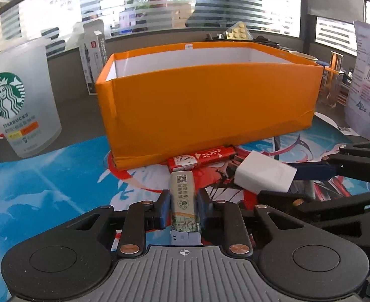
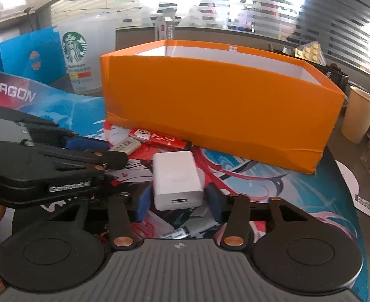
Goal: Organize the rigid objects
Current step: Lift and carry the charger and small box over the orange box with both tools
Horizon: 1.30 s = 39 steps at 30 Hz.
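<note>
The left gripper was clamped on a slim lighter-like case with a QR code on its pale top, both blue pads pressed to its sides, the case pointing toward the orange box. The right gripper had its jaws set fairly wide around a white USB charger block; a narrow gap showed between each blue pad and the block, so whether it was gripped cannot be told for certain. In the left wrist view the same charger sat just right of the case, framed by the right gripper's fingers. A red playing-card pack lay on the printed desk mat touching the foot of the box's near wall. The box stood open-topped toward the mat's far edge, its white inside showing. A frosted Starbucks cup stood off the mat's far left corner, and a paper cup stood beyond the box's right end.
</note>
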{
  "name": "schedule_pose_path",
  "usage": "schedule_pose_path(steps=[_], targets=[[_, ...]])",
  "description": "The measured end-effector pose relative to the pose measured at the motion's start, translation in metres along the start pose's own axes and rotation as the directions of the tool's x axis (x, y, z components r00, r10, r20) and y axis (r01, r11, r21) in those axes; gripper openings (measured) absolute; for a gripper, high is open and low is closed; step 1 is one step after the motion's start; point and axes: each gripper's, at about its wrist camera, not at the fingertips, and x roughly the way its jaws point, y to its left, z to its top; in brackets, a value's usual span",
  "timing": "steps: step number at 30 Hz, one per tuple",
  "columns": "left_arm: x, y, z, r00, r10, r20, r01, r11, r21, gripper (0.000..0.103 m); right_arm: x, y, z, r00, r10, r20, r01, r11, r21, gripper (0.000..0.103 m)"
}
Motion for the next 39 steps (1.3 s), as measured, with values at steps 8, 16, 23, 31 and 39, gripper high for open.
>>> schedule_pose_path(steps=[8,16,23,31,39], targets=[[-0.007,0.013,-0.006,1.000,0.015,-0.006,-0.015,1.000,-0.005,0.021,0.008,0.003,0.003,1.000,-0.003,0.006,0.003,1.000,-0.009,0.050],[-0.013,0.024,-0.008,0.999,-0.003,-0.031,0.002,0.998,-0.057,0.021,0.007,0.014,0.005,0.999,-0.037,0.008,0.037,0.999,-0.018,0.036],[-0.022,0.033,-0.008,0.999,-0.033,-0.024,0.030,0.994,-0.101,0.020,-0.002,0.019,0.011,0.998,-0.049,0.027,0.050,0.998,-0.024,0.036],[-0.038,0.037,0.001,1.000,-0.028,0.011,0.029,0.994,-0.107,0.020,-0.014,0.026,0.020,0.997,-0.059,0.057,0.061,0.997,-0.035,0.036],[-0.044,0.042,0.007,1.000,-0.011,0.022,0.013,0.992,-0.126,0.020,-0.023,0.031,0.026,0.994,-0.057,0.089,0.061,0.997,-0.044,0.036]])
